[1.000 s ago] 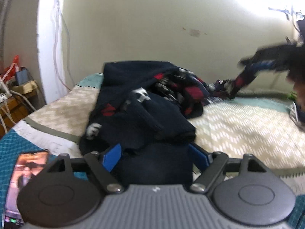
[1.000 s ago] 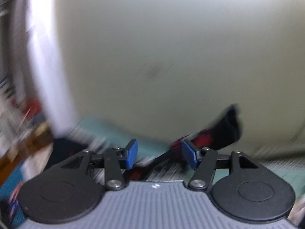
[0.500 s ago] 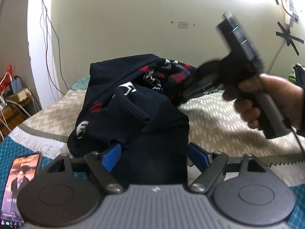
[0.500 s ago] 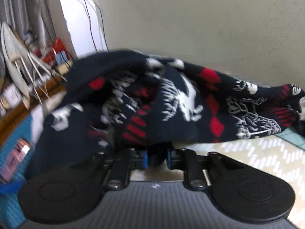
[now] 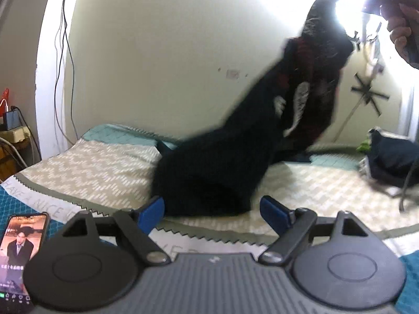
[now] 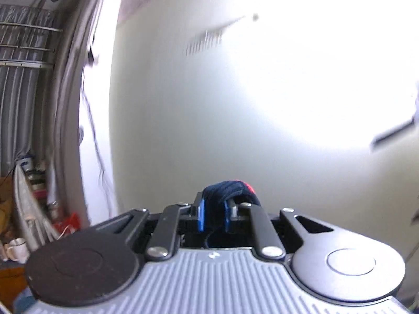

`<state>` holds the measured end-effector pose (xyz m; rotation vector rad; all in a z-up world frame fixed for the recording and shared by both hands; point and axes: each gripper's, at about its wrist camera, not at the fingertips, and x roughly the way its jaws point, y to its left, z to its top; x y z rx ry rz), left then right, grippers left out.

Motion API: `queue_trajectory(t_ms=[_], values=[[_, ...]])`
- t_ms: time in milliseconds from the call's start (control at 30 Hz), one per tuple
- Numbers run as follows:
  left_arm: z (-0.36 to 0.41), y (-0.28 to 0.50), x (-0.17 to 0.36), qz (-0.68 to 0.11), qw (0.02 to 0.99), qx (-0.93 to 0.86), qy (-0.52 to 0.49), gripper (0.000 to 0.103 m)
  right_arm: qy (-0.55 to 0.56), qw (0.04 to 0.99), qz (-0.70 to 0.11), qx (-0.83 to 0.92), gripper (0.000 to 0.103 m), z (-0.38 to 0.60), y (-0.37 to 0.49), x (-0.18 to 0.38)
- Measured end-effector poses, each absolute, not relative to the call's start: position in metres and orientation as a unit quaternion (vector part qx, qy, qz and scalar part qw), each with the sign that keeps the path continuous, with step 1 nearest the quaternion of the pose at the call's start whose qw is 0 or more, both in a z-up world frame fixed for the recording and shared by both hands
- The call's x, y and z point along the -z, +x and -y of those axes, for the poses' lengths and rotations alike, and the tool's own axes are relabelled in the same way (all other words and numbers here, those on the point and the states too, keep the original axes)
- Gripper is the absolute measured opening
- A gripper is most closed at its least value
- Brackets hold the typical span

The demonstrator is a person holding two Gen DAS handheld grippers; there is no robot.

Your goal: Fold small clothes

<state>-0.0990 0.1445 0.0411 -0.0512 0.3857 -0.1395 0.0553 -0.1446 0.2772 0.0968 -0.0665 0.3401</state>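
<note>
Compared with a moment before, the right gripper had risen, its jaws closing, clamped on the dark sweater, whose lower end trailed on the bed. The left gripper was opening, pads clear. A phone lay left; folded clothes right.

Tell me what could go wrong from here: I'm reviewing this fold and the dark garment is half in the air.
The right tongs are closing on only a small bunch of the dark sweater, so it might slip free. The left tongs are opening and press on nothing, so the lower end may drag across the bedspread. The phone lies at the bed's near edge and could get swept.
</note>
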Motion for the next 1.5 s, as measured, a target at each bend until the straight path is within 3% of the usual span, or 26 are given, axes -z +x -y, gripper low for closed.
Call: queue_trajectory(t_ms=[167, 300, 433, 533, 567, 600, 833, 1000, 1100, 1133, 1167, 1200, 1233, 1433, 1467, 1500], values=[[-0.158, -0.112, -0.059, -0.164, 0.985, 0.052, -0.011, 0.087, 0.006, 0.982, 0.042, -0.182, 0.007, 0.149, 0.023, -0.3], [-0.172, -0.115, -0.076, -0.143, 0.989, 0.039, -0.013, 0.089, -0.053, 0.968, -0.055, -0.237, 0.007, 0.122, 0.013, -0.25], [-0.178, -0.109, -0.083, -0.141, 0.989, 0.036, -0.017, 0.089, -0.077, 0.94, -0.165, -0.289, 0.009, 0.086, 0.019, -0.157], [-0.17, -0.108, -0.085, -0.149, 0.987, 0.049, -0.015, 0.089, -0.037, 0.914, -0.231, -0.332, 0.029, 0.071, 0.023, -0.087], [-0.166, -0.107, -0.085, -0.153, 0.987, 0.055, -0.01, 0.09, -0.027, 0.906, -0.252, -0.339, 0.051, 0.068, 0.024, -0.071], [-0.16, -0.106, -0.085, -0.155, 0.986, 0.062, -0.002, 0.091, -0.017, 0.902, -0.264, -0.341, 0.058, 0.066, 0.016, -0.057], [-0.112, -0.078, -0.071, -0.179, 0.975, 0.12, 0.058, 0.099, 0.058, 0.937, -0.213, -0.27, 0.057, 0.141, -0.019, -0.053], [-0.089, -0.035, -0.044, -0.234, 0.961, 0.135, 0.067, 0.097, 0.176, 0.946, -0.226, -0.153, 0.064, 0.218, 0.017, -0.048], [-0.086, -0.022, -0.032, -0.269, 0.951, 0.143, 0.056, 0.085, 0.251, 0.923, -0.261, -0.128, 0.066, 0.247, 0.054, -0.034], [-0.086, -0.02, -0.029, -0.281, 0.947, 0.148, 0.049, 0.064, 0.279, 0.909, -0.279, -0.133, 0.065, 0.257, 0.077, -0.028], [-0.086, -0.019, -0.026, -0.295, 0.942, 0.156, 0.043, 0.032, 0.302, 0.894, -0.297, -0.142, 0.049, 0.259, 0.093, -0.023], [-0.087, -0.019, -0.023, -0.312, 0.935, 0.166, 0.036, 0.018, 0.314, 0.883, -0.315, -0.149, 0.021, 0.256, 0.11, -0.021], [-0.089, -0.021, -0.022, -0.317, 0.933, 0.166, 0.031, 0.012, 0.31, 0.881, -0.322, -0.153, 0.021, 0.246, 0.125, -0.026], [-0.139, -0.058, -0.037, -0.277, 0.949, 0.145, -0.043, 0.01, 0.164, 0.919, -0.232, -0.274, 0.02, 0.109, 0.152, -0.13], [-0.148, -0.062, -0.039, -0.274, 0.95, 0.141, -0.054, 0.011, 0.141, 0.919, -0.213, -0.3, 0.023, 0.085, 0.147, -0.143], [-0.157, -0.067, -0.04, -0.272, 0.95, 0.135, -0.068, 0.011, 0.12, 0.919, -0.195, -0.321, 0.033, 0.063, 0.141, -0.152]])
